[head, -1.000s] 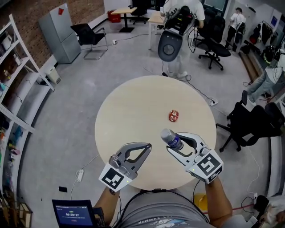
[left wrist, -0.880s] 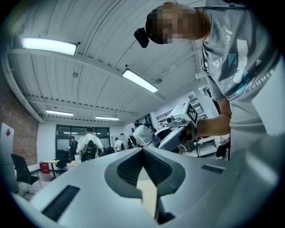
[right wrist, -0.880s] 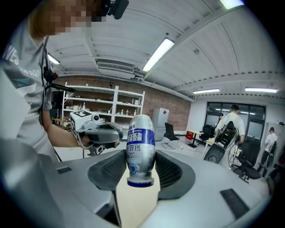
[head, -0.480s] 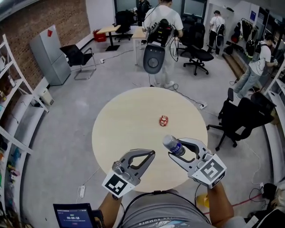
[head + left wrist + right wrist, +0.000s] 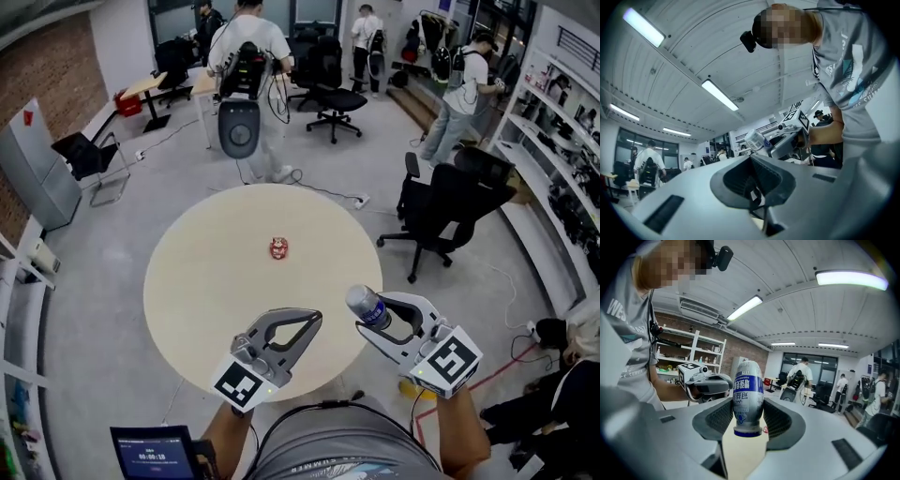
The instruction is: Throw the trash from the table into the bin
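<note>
Checking the head view first: the round table (image 5: 187, 281) fills the middle of the frame, and a small red crumpled piece of trash (image 5: 278, 247) lies on it just above centre, well apart from both grippers. The right gripper (image 5: 372, 311) sits at the table's lower-right rim, its marker cube towards the lower right and its jaws aimed to the upper left. It is clamped on a plastic bottle (image 5: 364, 305) with a blue label, which sticks out past the fingertips. The left gripper (image 5: 314, 321) hangs over the near rim at lower centre and points to the upper right. Both forearms enter from the bottom edge, one on each side of the grey shirt. The right gripper view adds what the head view cannot give: the bottle (image 5: 748, 397) stands upright between the ribbed pads of the right gripper (image 5: 748, 420), both pads pressing its sides, with its blue-capped end nearest the camera. The left gripper (image 5: 710, 385) shows at middle left of that view. The left gripper view shows the left gripper (image 5: 757, 187) with its jaws closed together and nothing between them. It also shows the right gripper (image 5: 787, 138) and the bottle (image 5: 754, 139) beyond, seen side-on against the ceiling.
</note>
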Tool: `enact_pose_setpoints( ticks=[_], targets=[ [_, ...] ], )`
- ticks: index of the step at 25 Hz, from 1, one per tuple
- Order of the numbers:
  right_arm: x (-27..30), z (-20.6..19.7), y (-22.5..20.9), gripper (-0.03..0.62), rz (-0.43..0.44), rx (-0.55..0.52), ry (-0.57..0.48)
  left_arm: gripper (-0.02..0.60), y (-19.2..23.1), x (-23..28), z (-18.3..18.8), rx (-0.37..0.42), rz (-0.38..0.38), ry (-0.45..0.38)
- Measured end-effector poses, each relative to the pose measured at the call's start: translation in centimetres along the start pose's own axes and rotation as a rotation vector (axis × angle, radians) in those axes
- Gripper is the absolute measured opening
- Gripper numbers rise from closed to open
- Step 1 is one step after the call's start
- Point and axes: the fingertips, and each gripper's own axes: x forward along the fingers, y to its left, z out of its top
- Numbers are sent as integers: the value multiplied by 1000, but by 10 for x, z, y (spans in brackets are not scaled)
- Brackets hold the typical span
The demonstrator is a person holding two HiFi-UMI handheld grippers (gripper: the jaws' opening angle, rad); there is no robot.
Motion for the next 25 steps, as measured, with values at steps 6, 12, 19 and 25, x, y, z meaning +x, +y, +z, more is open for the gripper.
enact_pose_setpoints(
  ticks=[6,12,19,25],
  targets=[
    [-93,-33,-35,210,-176,99,35,41,-49,84,8,-91,-157,-76],
    [-218,-101,-82,210,-332,152,83,41,-137,209,-6,-133,-330,-126],
    [-369,-177,-116,210,-493,230,135,41,-273,327,-45,-19,-602,6],
    [-448,-222,-135,210,-573,290,181,41,-344,400,-42,-157,-673,-86]
  ],
)
